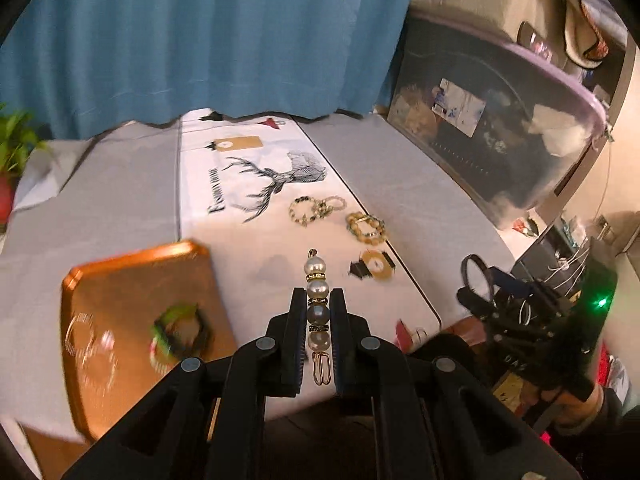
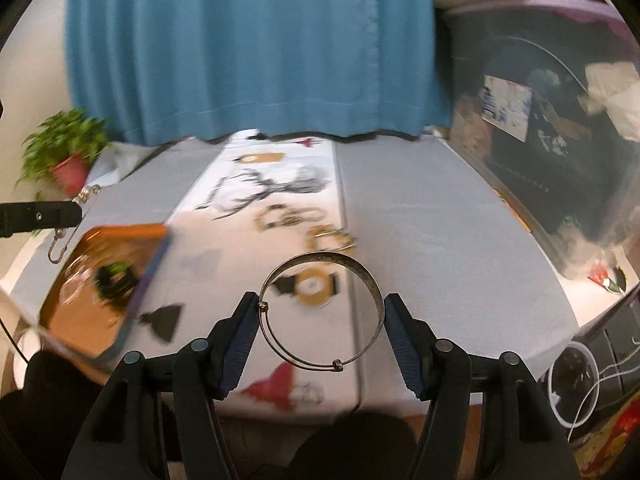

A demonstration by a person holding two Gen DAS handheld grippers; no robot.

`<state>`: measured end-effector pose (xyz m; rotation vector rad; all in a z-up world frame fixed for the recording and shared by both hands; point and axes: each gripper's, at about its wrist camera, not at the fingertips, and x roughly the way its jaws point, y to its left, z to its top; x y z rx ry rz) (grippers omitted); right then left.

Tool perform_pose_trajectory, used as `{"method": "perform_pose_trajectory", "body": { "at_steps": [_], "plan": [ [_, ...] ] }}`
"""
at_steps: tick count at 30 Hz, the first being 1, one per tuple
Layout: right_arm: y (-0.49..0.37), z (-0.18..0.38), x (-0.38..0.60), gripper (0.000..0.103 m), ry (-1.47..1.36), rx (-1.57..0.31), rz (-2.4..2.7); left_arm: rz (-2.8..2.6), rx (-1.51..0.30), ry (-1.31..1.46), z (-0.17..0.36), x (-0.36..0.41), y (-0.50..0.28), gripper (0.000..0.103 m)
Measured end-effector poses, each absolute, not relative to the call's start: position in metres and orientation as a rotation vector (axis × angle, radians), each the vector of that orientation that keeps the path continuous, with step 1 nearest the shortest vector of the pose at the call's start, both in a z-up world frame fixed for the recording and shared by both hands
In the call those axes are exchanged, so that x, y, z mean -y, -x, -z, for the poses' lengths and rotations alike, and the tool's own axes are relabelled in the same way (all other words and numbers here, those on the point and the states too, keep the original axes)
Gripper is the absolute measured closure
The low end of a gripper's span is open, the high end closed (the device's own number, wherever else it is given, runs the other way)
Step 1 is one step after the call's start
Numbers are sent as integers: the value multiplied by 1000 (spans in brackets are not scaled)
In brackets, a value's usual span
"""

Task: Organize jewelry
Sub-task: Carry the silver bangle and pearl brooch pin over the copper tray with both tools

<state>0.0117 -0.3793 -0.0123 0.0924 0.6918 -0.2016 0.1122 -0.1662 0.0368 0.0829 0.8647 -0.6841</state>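
Blurred by motion: copper tray (image 1: 132, 304) at 9 o'clock, holding a green-black bracelet (image 1: 180, 330) and faint clear bangles (image 1: 90, 350). Left gripper (image 1: 318, 300) pointing toward 12, raised above the table (image 1: 400, 184), jaws nearly closed on a pearl pin (image 1: 318, 310). Right gripper (image 2: 320, 308) likewise forward, jaws wide, pinching a silver bangle (image 2: 322, 312) by its sides. Beaded bracelets (image 1: 316, 210) lying at 1 o'clock on the deer-print runner (image 1: 256, 184).

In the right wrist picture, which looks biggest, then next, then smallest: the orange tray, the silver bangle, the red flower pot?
1. Orange tray
2. Silver bangle, though it sits right by the camera in the right gripper, so it may look bigger than it is
3. Red flower pot, far away
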Motion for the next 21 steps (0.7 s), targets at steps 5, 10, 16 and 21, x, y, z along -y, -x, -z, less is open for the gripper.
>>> {"method": "perform_pose_trajectory", "body": {
  "at_steps": [5,10,16,21],
  "plan": [
    [21,9,333,39,-59,-701,111,638,-842,-34,-42,123,-69,94],
    [49,6,288,39,-12,-704,28,596,-823,7,-43,85,-32,94],
    [75,3,254,39,17,-707,-35,573,-793,48,-46,56,-1,94],
    [84,0,239,39,34,-702,-55,553,-771,68,-48,37,11,94]
  ]
}}
